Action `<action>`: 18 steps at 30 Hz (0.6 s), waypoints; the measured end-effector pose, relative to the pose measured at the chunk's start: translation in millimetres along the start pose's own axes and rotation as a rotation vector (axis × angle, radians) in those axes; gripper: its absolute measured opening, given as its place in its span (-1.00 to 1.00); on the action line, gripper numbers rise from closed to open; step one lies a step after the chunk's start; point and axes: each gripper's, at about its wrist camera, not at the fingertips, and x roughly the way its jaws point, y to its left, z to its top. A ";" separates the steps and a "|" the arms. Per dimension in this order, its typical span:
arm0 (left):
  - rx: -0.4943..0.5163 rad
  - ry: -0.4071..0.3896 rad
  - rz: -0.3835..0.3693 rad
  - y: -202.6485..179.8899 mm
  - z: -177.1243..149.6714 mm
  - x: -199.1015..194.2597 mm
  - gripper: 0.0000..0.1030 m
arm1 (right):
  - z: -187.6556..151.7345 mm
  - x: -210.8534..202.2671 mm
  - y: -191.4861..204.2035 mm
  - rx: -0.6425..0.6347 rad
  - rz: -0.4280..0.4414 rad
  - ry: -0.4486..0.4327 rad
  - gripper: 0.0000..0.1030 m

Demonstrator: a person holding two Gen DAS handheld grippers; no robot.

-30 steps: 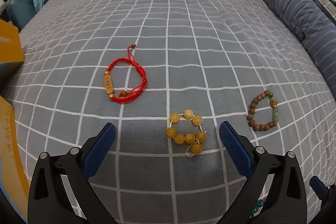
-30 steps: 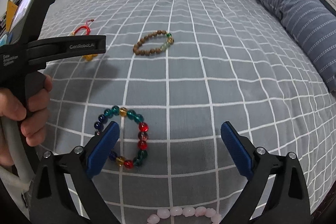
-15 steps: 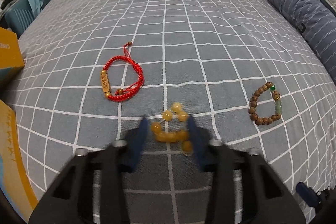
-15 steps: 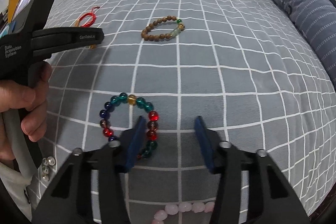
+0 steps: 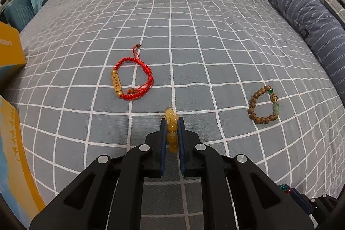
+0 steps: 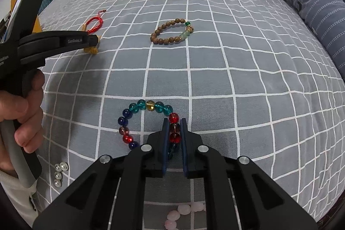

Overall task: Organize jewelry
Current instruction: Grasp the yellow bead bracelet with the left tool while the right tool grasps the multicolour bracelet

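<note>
My left gripper (image 5: 171,122) is shut on the yellow bead bracelet (image 5: 171,133), pinched between its blue pads on the grey checked bedspread (image 5: 194,36). The left gripper also shows in the right wrist view (image 6: 94,41), with yellow beads (image 6: 91,50) under its tip. My right gripper (image 6: 174,122) is shut on the right side of the multicolour glass bead bracelet (image 6: 148,122), which lies on the bedspread. A red cord bracelet (image 5: 132,81) lies ahead left; it also shows in the right wrist view (image 6: 94,24). A brown wooden bead bracelet (image 5: 264,106) lies at the right, and in the right wrist view (image 6: 172,32).
A striped blue pillow (image 5: 306,21) lies along the right edge. Yellow boxes (image 5: 10,53) stand at the left. A pink bead bracelet (image 6: 183,210) lies under my right gripper and silver beads (image 6: 59,171) lie by the hand.
Both grippers went from wide open to shut. The left one closed on the yellow bracelet, squeezing it narrow. The right one closed on the multicolour bracelet's right side.
</note>
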 end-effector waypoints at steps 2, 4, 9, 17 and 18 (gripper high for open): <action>-0.005 0.000 -0.002 0.9 0.2 -2.1 -0.83 | 0.5 -2.8 0.2 0.007 0.001 -0.007 -0.82; -0.005 0.001 -0.006 1.3 0.5 -5.0 -0.83 | 0.9 -5.8 -0.7 0.008 0.002 -0.015 -0.82; -0.002 -0.006 0.004 1.2 2.3 -15.6 -0.83 | 3.8 -14.4 0.7 0.012 0.005 -0.037 -0.82; 0.006 -0.014 0.002 0.9 2.7 -34.4 -0.83 | 9.0 -27.9 5.1 0.001 0.015 -0.066 -0.82; 0.008 -0.015 -0.001 0.5 2.6 -37.0 -0.83 | 10.0 -30.1 5.5 0.001 0.017 -0.071 -0.82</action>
